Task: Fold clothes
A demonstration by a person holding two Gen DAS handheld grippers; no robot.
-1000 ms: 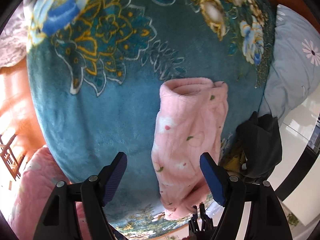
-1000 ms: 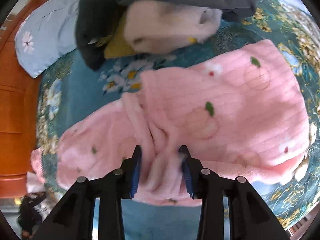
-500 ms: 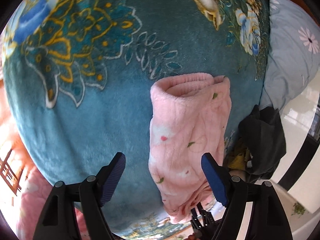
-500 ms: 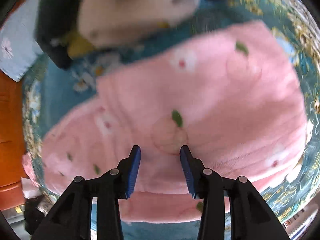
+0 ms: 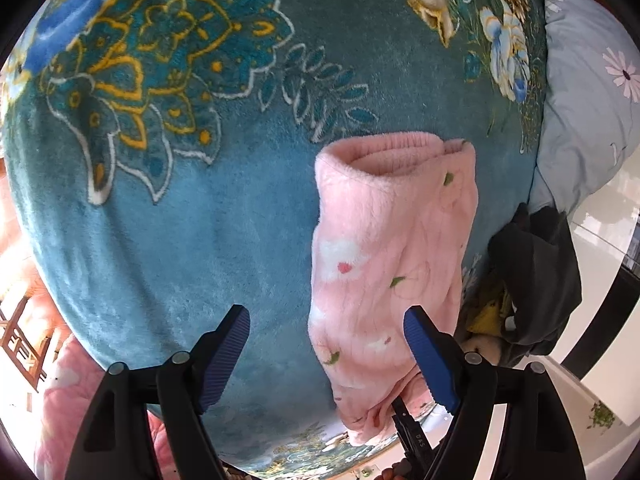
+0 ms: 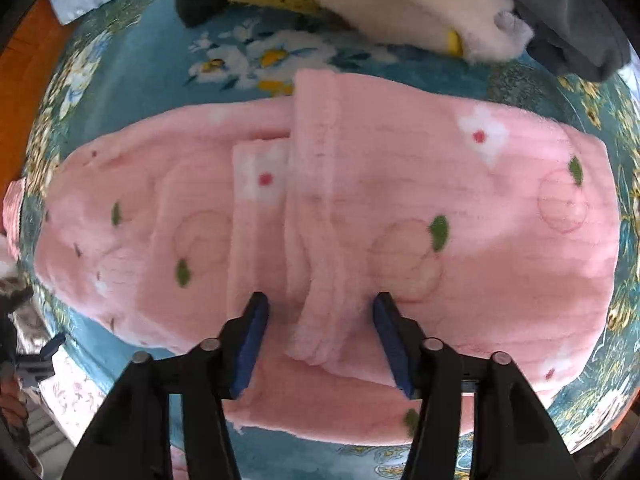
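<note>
A pink fleece garment with small flower and leaf prints lies folded lengthwise on the teal floral blanket. In the right wrist view the garment fills the middle, with a folded flap laid across it. My right gripper is open, its blue pads on either side of the flap's near end, holding nothing. My left gripper is wide open and empty above the blanket, its right pad over the garment's near end.
A pile of other clothes, dark grey, yellow and white fleece, lies beside the pink garment. A light blue pillow with a daisy print sits at the bed's head. A pink quilt lies below the bed edge.
My right gripper has opened and let go of the bunched pink fabric; the flap now lies flat across the garment. My left gripper stayed open and drifted slightly over the blanket.
</note>
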